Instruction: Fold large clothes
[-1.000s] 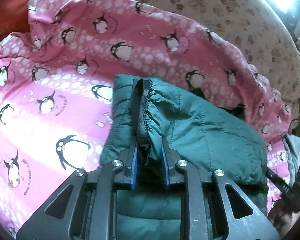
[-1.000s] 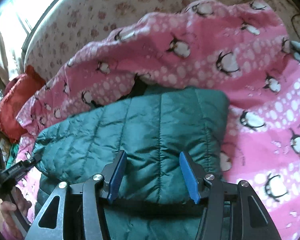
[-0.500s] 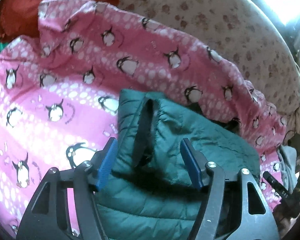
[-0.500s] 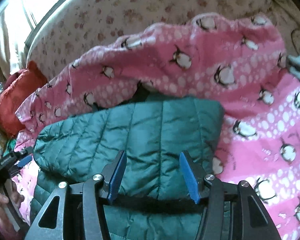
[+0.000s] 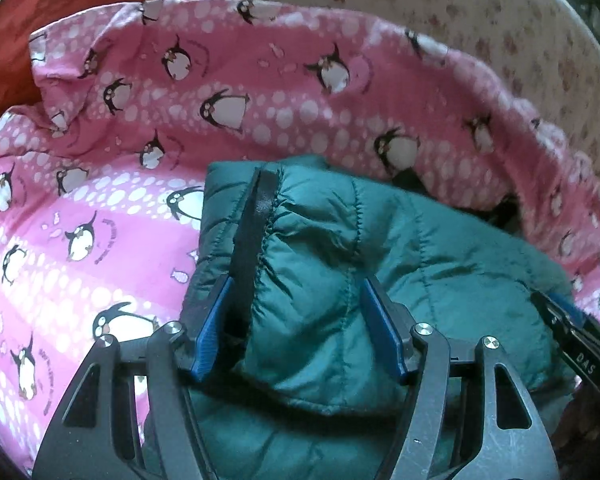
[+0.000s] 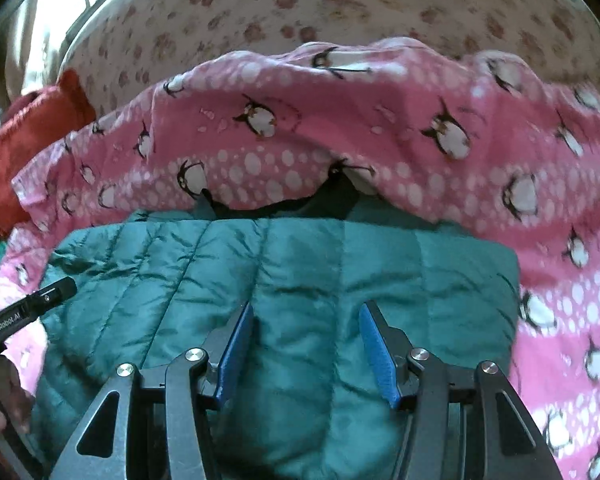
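A pink penguin blanket [image 5: 100,208] carries a folded green jacket [image 6: 340,264] near its middle. The left gripper [image 5: 296,320] stands apart around the jacket's black-trimmed edge [image 5: 256,224]; the right gripper [image 6: 306,350], fingers apart, hangs over the jacket's near side.
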Motion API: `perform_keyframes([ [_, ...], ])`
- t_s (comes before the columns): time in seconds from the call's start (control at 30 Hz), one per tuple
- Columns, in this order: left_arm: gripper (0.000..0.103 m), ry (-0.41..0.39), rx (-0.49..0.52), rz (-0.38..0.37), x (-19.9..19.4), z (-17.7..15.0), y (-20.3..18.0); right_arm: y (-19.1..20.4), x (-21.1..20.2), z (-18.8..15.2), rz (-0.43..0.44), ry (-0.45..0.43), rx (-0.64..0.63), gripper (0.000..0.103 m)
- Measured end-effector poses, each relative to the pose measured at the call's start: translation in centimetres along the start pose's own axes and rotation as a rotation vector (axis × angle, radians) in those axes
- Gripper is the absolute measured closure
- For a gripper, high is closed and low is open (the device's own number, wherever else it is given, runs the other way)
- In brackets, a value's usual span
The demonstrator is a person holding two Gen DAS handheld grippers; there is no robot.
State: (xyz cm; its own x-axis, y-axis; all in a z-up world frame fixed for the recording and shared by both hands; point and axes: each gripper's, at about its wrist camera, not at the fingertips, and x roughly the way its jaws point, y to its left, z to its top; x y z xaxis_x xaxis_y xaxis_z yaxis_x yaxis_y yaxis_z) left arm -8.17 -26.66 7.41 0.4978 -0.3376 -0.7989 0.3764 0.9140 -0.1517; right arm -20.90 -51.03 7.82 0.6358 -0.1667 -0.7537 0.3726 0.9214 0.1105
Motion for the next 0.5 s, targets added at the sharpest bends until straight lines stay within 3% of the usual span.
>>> perform_keyframes([
  [0.27, 0.028, -0.010, 0.056, 0.013, 1.2, -0.8, -0.4, 0.1, 3.7, -1.0, -0.030, 0.036, -0.019, 0.050],
  [0.5, 0.027, -0.004, 0.047, 0.011, 1.7, -1.1, -0.3, -0.2, 1.8, -0.8, -0.026, 0.017, -0.003, 0.050],
])
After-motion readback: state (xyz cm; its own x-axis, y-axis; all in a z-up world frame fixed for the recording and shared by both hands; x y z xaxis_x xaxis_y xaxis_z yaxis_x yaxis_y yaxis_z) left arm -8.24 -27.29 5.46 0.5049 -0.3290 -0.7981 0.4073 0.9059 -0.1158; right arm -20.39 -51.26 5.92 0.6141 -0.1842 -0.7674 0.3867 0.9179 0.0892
